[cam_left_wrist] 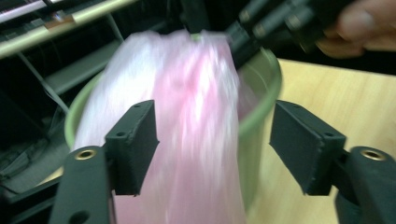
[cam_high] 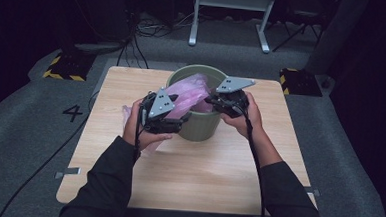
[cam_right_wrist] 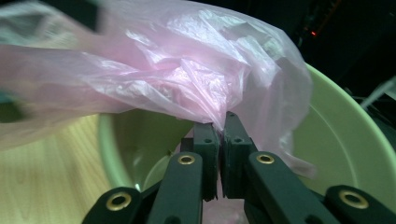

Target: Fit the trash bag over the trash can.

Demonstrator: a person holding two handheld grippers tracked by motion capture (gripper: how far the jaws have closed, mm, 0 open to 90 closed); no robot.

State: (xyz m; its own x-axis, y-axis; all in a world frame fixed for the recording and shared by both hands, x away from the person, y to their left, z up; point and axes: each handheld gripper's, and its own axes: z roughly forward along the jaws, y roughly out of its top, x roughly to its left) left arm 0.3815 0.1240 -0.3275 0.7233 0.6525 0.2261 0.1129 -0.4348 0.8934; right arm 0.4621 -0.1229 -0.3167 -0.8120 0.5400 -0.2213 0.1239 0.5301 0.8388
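Blurring with motion in the left gripper view, the thin, crinkled pink plastic bag (cam_left_wrist: 187,130) hides most of the round pale-green plastic bin (cam_left_wrist: 261,93), and where the film ends there is hard to make out. The left gripper (cam_left_wrist: 212,140) stands wide open, the bag between its jaws. The right gripper (cam_right_wrist: 219,149) is clamped tight on the bag's edge over the bin's mouth. The bin stands on a light wooden bench (cam_high: 193,163) over grey carpet (cam_high: 24,129), the room beyond dark.
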